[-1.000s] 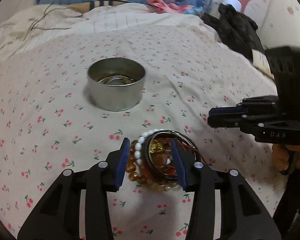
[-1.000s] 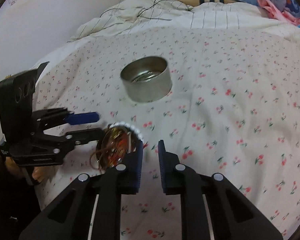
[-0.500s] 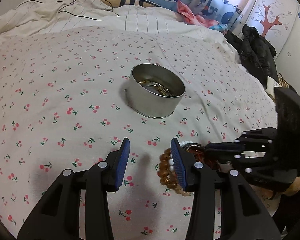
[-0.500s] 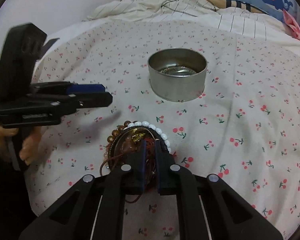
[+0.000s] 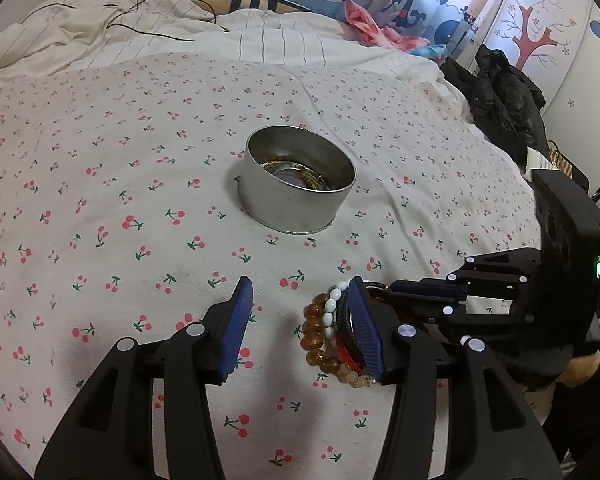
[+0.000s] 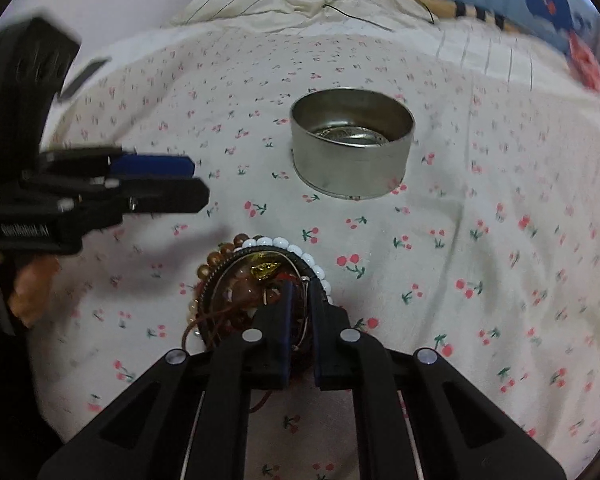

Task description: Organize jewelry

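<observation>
Cherry-print bedspread [image 5: 100, 200] lies under everything. Left gripper [image 5: 300, 320] hovers with jaws spreading and nothing between them, the bracelet pile [image 6: 260, 276] just outside its right finger. Right gripper [image 6: 300, 300] is pinched in that pile, seemingly on a thin bangle. Beyond stands the metal tin [image 5: 300, 184].

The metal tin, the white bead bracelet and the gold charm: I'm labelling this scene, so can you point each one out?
metal tin [image 6: 350, 170]: right wrist view, on its outer side wall.
white bead bracelet [image 6: 296, 249]: right wrist view, on a bead at the top of its arc.
gold charm [image 6: 265, 270]: right wrist view, on its shiny middle.
</observation>
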`<state>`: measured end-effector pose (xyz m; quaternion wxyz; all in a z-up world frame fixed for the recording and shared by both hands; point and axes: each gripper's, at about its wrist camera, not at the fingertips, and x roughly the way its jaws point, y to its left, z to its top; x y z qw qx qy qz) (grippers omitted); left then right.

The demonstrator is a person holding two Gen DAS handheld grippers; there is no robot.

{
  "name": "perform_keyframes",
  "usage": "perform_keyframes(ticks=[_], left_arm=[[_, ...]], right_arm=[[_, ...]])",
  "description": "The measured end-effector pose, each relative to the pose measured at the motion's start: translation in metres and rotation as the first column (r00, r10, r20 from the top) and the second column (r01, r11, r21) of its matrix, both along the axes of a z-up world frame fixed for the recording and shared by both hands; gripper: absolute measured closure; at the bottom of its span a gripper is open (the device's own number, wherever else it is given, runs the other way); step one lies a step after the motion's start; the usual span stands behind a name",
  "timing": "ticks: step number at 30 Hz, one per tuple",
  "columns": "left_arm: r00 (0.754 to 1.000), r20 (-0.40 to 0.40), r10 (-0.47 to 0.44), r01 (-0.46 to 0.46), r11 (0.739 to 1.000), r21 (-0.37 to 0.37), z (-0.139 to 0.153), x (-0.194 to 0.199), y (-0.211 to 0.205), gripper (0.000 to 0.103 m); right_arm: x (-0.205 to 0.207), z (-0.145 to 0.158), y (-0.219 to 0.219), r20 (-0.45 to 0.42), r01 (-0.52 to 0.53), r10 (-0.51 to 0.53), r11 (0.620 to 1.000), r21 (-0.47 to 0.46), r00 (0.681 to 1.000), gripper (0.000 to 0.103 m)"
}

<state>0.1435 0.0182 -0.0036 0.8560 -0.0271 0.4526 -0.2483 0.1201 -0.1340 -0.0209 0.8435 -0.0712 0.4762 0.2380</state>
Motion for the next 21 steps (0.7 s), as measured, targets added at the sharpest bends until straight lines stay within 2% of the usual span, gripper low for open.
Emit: perform_keyframes(ticks=[1,3,8,12,15,18,21], left_arm=[[1.000,0.001,0.000,0.000,1.000,0.006,0.000,0.000,0.000,0.056],[1.000,-0.001,0.002,-0.002,1.000,0.011,-0.001,0.000,0.000,0.056],[1.000,-0.011,-0.005,0.005,1.000,-0.002,-0.001,0.001,0.001,0.056],[0.997,-0.018,-0.080,0.080,0.997,-0.021,-0.003,-0.003,-0.008,0.053],[0.981,0.019,-0.195,0.195,0.981,0.013,-0.002,-0.018,-0.029,0.051],[0.944,0.091,-0.318,0.313,0.947,0.068,0.004,-0.040,-0.051,0.048],[0.921,0.128,-0.368,0.354,0.928,0.117,0.004,-0.052,-0.065,0.046]], right_arm=[[-0.003,0.002,0.003,0.023,-0.008,0.009,1.000,-0.025,1.000,0.099],[-0.003,0.005,0.001,0.028,-0.010,0.010,1.000,-0.009,1.000,0.100],[-0.004,0.028,-0.027,0.022,0.032,-0.036,0.986,0.161,0.999,0.100],[-0.002,0.040,-0.056,0.013,0.100,-0.106,0.966,0.238,0.994,0.100],[0.004,0.043,-0.075,0.013,0.164,-0.172,0.961,0.224,0.985,0.100],[0.008,0.039,-0.088,-0.001,0.217,-0.221,0.955,0.203,0.975,0.100],[0.011,0.035,-0.095,-0.016,0.253,-0.255,0.947,0.200,0.967,0.100]])
